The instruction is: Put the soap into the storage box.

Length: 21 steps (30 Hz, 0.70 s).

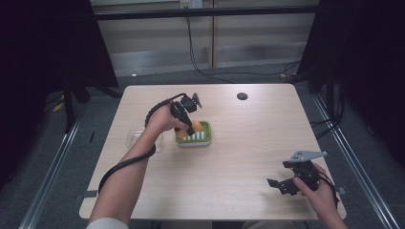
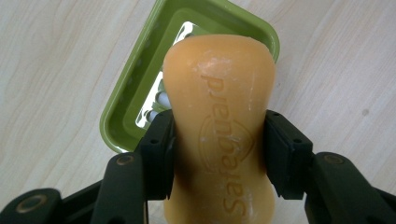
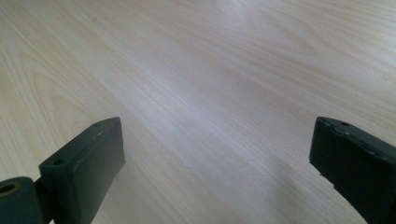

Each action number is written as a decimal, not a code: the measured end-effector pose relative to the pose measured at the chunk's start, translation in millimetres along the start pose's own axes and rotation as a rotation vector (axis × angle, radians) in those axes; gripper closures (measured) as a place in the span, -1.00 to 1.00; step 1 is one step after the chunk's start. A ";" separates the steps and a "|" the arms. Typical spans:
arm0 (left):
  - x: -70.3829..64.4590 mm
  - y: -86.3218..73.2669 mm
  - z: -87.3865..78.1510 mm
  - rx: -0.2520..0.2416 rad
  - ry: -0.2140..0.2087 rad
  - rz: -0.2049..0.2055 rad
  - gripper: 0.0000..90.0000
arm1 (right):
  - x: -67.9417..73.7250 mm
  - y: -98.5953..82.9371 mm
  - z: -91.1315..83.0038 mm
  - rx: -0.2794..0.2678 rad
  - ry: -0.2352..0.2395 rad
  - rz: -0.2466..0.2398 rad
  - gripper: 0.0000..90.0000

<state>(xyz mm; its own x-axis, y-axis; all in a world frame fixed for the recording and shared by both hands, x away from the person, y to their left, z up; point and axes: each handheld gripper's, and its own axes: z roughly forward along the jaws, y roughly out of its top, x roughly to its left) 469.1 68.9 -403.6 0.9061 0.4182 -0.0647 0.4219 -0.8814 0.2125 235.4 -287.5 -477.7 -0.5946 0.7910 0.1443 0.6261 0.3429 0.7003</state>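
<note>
The green soap dish (image 2: 122, 109), a rounded rectangle with a slotted white insert, sits near the middle of the pale wood-grain worktop (image 1: 248, 157). Over it the left tool (image 2: 219, 154) clamps a smooth orange soap bar (image 2: 219, 116), waisted and embossed with lettering. A clear container (image 1: 133, 137) lies just left. The right tool (image 3: 215, 163), near right, gapes wide and holds nothing.

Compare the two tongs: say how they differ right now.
The left tongs are shut on an orange soap bar; the right tongs stand wide open, holding nothing. The left hang above the green soap dish; the right sit over bare table. Both have black jaws.
</note>
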 end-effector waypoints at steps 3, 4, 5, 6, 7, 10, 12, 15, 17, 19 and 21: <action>1.2 0.2 2.2 0.009 -0.002 0.013 0.11 | 0.2 0.1 0.0 -0.001 -0.002 -0.001 -0.93; 1.4 0.2 2.6 0.007 0.001 0.014 0.11 | -0.1 0.0 0.0 0.000 0.000 0.000 -0.93; 1.3 0.1 2.9 0.004 0.001 0.012 0.11 | -0.2 -0.3 0.2 0.000 0.001 -0.001 -0.93; 1.2 0.0 3.7 -0.001 0.001 0.011 0.11 | -0.1 -0.5 0.4 0.001 -0.001 0.002 -0.93; 1.5 0.4 4.8 -0.002 0.007 0.014 0.11 | -0.2 -0.4 0.5 0.001 -0.001 0.002 -0.93; 3.0 0.8 5.4 0.012 0.002 0.029 0.11 | -0.2 -0.2 0.4 0.001 0.001 -0.001 -0.93; 3.9 0.9 6.0 0.012 -0.013 0.015 0.11 | 0.5 0.0 0.6 0.001 0.001 -0.001 -0.93; 3.9 0.7 9.4 -0.002 -0.001 0.017 0.11 | 0.5 -0.1 0.1 0.002 0.000 -0.001 -0.93; 4.9 1.1 10.1 0.008 0.005 0.024 0.11 | -0.4 -0.3 -0.2 -0.001 0.000 -0.002 -0.93; 4.8 1.3 10.3 0.010 0.004 0.026 0.11 | -0.3 -0.5 -0.1 0.000 0.000 0.000 -0.93; 5.0 1.7 10.9 -0.001 0.003 0.026 0.11 | -0.1 -0.3 -0.3 -0.001 0.002 0.000 -0.93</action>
<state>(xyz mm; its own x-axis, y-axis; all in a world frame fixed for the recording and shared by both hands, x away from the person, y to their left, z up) 474.7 67.0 -414.2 0.9165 0.3962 -0.0560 0.3986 -0.8916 0.2150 235.2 -287.9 -477.7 -0.5957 0.7898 0.1459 0.6256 0.3423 0.7011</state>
